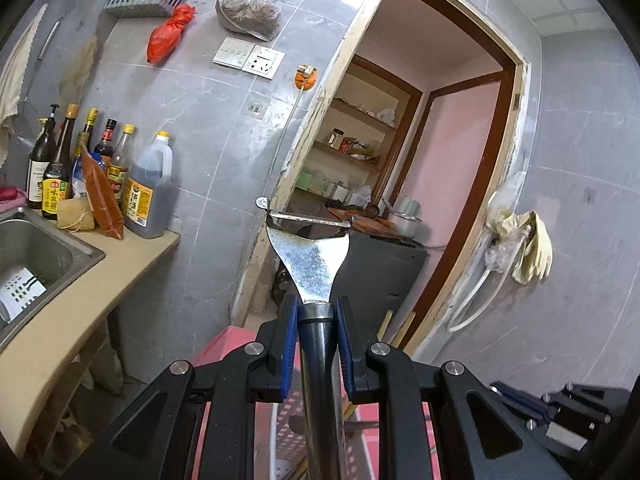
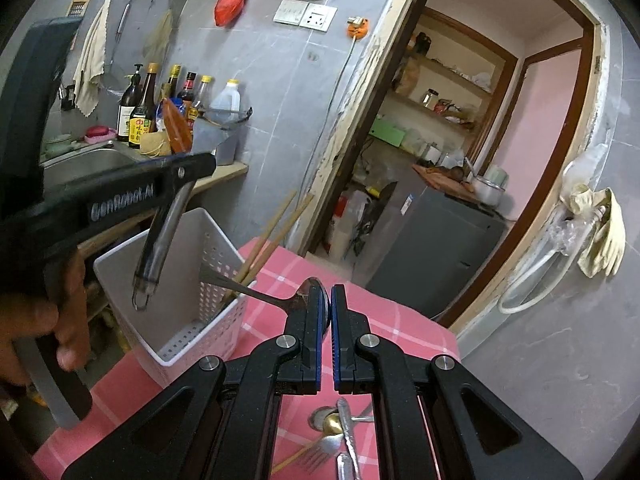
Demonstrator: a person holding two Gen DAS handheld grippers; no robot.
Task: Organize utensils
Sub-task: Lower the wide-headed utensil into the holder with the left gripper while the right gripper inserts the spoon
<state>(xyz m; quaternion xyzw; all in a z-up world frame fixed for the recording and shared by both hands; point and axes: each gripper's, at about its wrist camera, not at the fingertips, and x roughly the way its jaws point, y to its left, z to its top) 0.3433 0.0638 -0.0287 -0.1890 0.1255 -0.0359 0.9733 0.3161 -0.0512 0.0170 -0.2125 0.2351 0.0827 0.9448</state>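
Note:
My left gripper (image 1: pixel 317 312) is shut on the dark handle of a metal peeler (image 1: pixel 308 256), blade end up. In the right wrist view the left gripper (image 2: pixel 188 172) holds the peeler (image 2: pixel 160 236) handle-down over a white perforated utensil basket (image 2: pixel 176 292). The basket stands on a pink checked tablecloth (image 2: pixel 380 316) and holds wooden chopsticks (image 2: pixel 272 232). My right gripper (image 2: pixel 325 300) is shut on the bowl of a metal spoon (image 2: pixel 276 298), whose handle points left over the basket. Several loose utensils (image 2: pixel 340 440) lie on the cloth under the right gripper.
A counter with a steel sink (image 1: pixel 36 248) and sauce bottles (image 1: pixel 96 176) is at the left. An open doorway (image 1: pixel 420 160) with shelves and a dark cabinet (image 2: pixel 440 248) is ahead. Gloves (image 1: pixel 528 248) hang on the right wall.

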